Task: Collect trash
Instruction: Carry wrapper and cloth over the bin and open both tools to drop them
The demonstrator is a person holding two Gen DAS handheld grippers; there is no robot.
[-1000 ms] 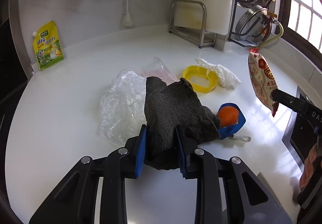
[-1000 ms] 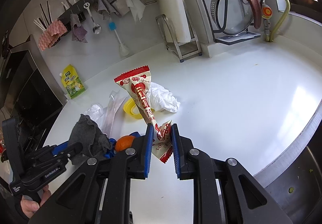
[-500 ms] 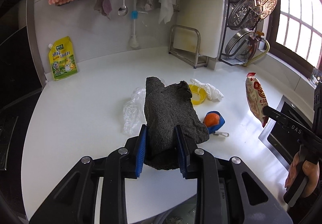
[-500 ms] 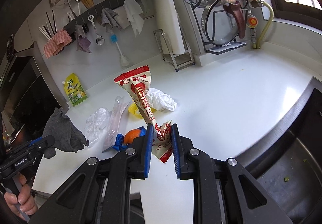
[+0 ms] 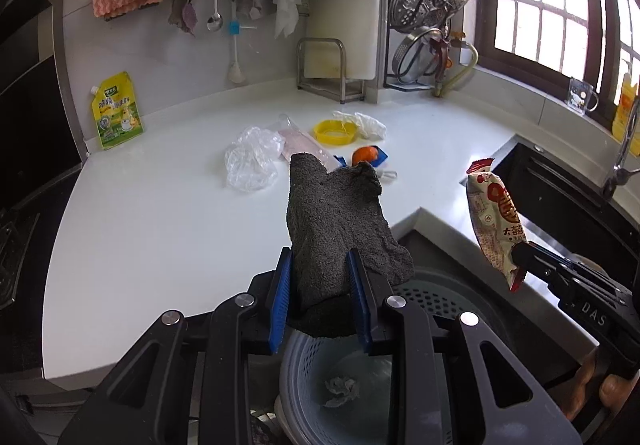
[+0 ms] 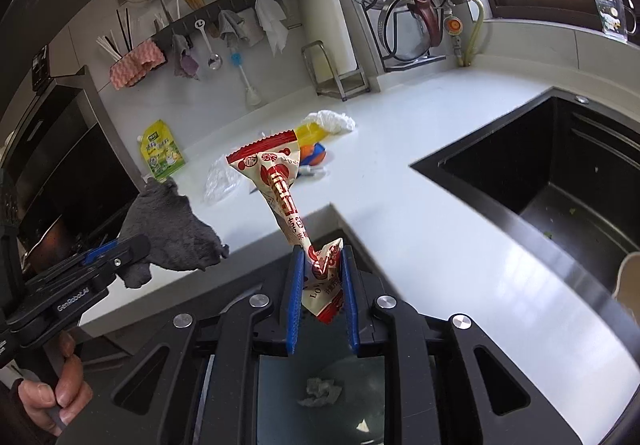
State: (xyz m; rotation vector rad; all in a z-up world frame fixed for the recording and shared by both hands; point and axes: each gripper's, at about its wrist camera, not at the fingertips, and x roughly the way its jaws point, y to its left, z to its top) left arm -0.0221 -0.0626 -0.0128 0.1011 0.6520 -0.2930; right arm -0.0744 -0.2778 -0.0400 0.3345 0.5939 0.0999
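Note:
My left gripper (image 5: pixel 320 285) is shut on a dark grey rag (image 5: pixel 336 229), held above a grey perforated trash bin (image 5: pixel 440 297) below the counter edge. The rag shows at the left of the right wrist view (image 6: pixel 168 225). My right gripper (image 6: pixel 318 285) is shut on a red and white snack wrapper (image 6: pixel 280 185), also over the bin; it shows at the right of the left wrist view (image 5: pixel 494 217). A crumpled grey wad (image 5: pixel 340 391) lies in the bin's bottom (image 6: pixel 320 391).
On the white counter (image 5: pixel 160 225) lie a clear plastic bag (image 5: pixel 252 157), a yellow ring (image 5: pixel 334 131), a white crumpled bag (image 5: pixel 368 123), an orange thing on blue (image 5: pixel 366 155) and a yellow pouch (image 5: pixel 116 111). A black sink (image 6: pixel 560 173) is right.
Both grippers have pulled back from the counter with the rag and the wrapper and now hang over the trash bin, which has come into view.

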